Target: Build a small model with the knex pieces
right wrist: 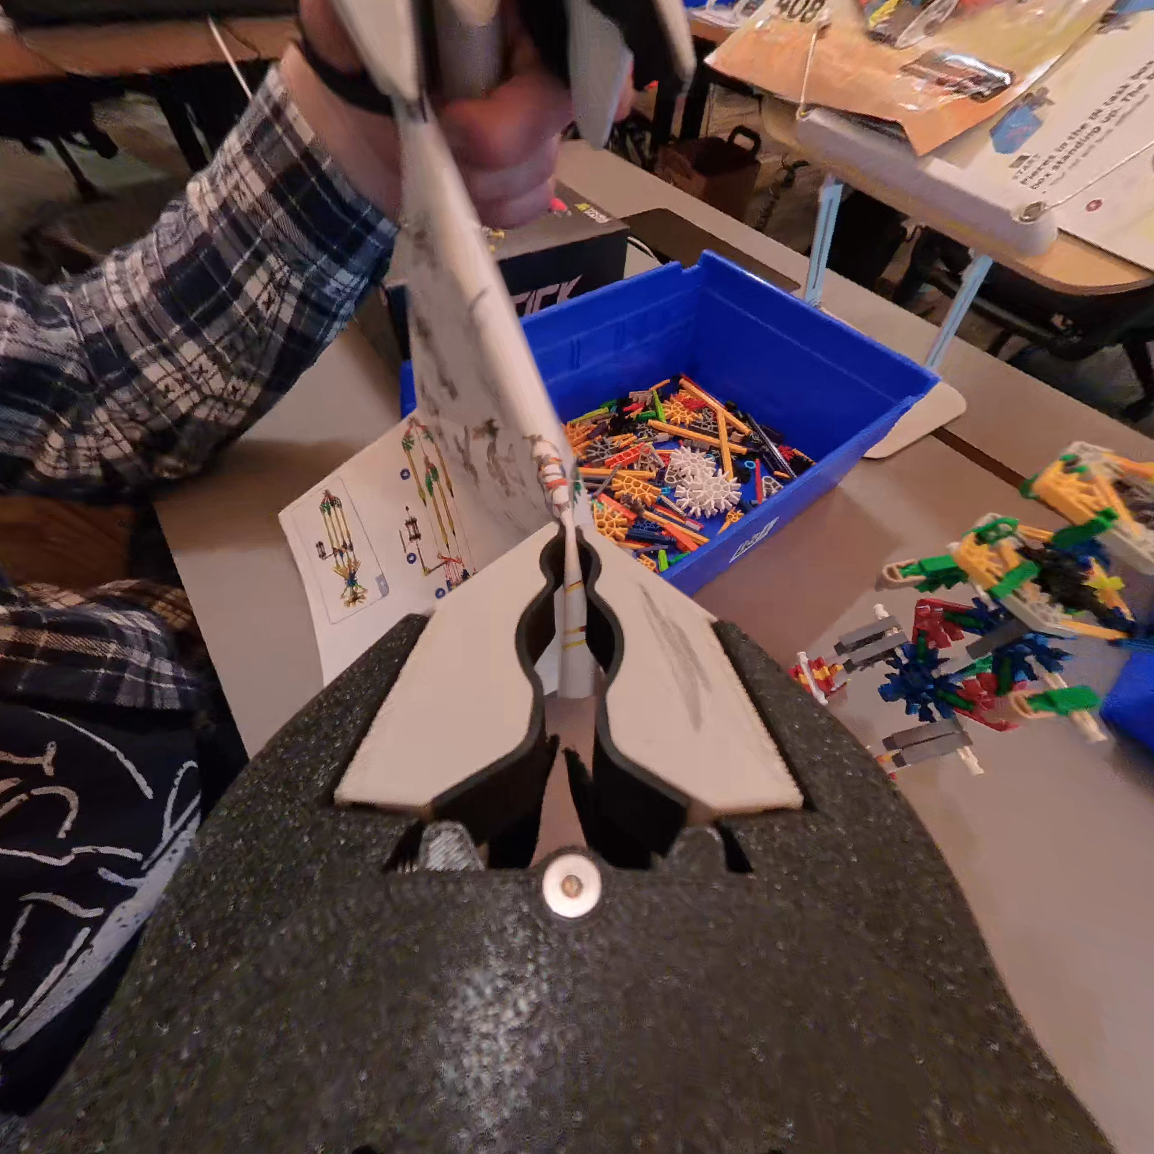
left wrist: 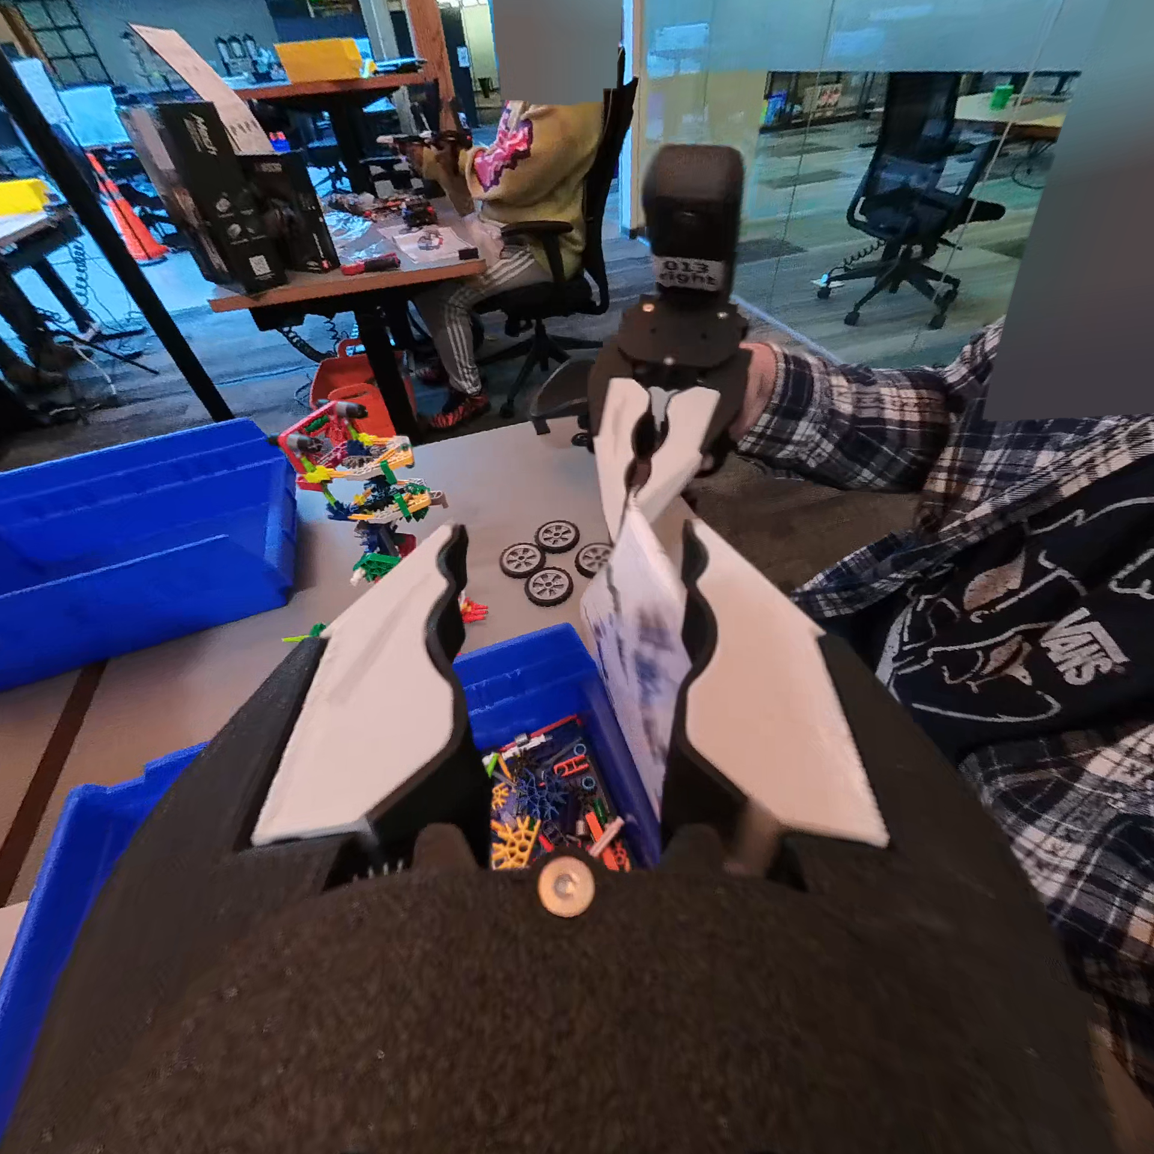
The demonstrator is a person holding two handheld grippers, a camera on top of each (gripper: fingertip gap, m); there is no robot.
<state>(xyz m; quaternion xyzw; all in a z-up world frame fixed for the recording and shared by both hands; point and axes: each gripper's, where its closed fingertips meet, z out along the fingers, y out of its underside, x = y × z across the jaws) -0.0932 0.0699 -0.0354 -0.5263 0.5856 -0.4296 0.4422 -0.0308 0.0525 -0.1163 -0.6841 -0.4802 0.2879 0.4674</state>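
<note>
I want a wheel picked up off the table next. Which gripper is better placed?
Probably left: the left gripper is open, near the wheels. The right gripper is shut on the instruction booklet.

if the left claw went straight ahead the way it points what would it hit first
Probably the instruction booklet, which already lies against the left claw's right finger. Beyond it sit four small wheels on the table, then the right claw shut on the booklet. Depth is unclear.
</note>
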